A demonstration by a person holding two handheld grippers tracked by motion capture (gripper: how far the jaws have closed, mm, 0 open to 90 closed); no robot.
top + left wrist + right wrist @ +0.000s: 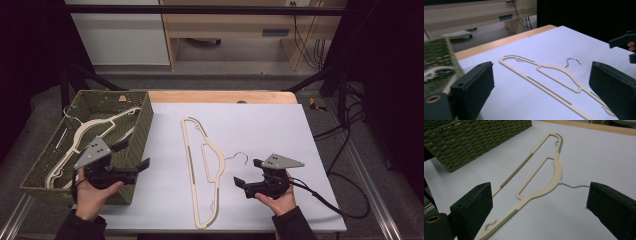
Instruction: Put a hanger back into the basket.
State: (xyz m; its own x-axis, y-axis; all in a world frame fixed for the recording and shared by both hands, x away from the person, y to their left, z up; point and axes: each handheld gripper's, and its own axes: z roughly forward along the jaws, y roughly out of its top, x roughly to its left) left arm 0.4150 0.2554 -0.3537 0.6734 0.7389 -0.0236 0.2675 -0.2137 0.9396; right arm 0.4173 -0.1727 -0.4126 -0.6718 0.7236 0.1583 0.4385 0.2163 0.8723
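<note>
Claw, left [136, 156]: jaws wide with nothing between them, held at the near corner of the woven basket [145, 120], where one cream hanger [82, 136] already lies; your right claw [247, 173] is likewise wide and empty, just beside the wire hook of the second cream hanger [202, 167], flat on the white worktop [280, 130]. Step, by my reading: one hanger stowed, the second awaiting pickup. Next move: lower a claw over its thin frame, grip squarely, and carry it across to the basket.

Right tongs [539, 207] wide apart, nothing gripped. Cream plastic hanger [536, 178] flat on white surface [586, 157] just ahead, wire hook by one jaw. Green woven basket [474, 137] beyond.
</note>
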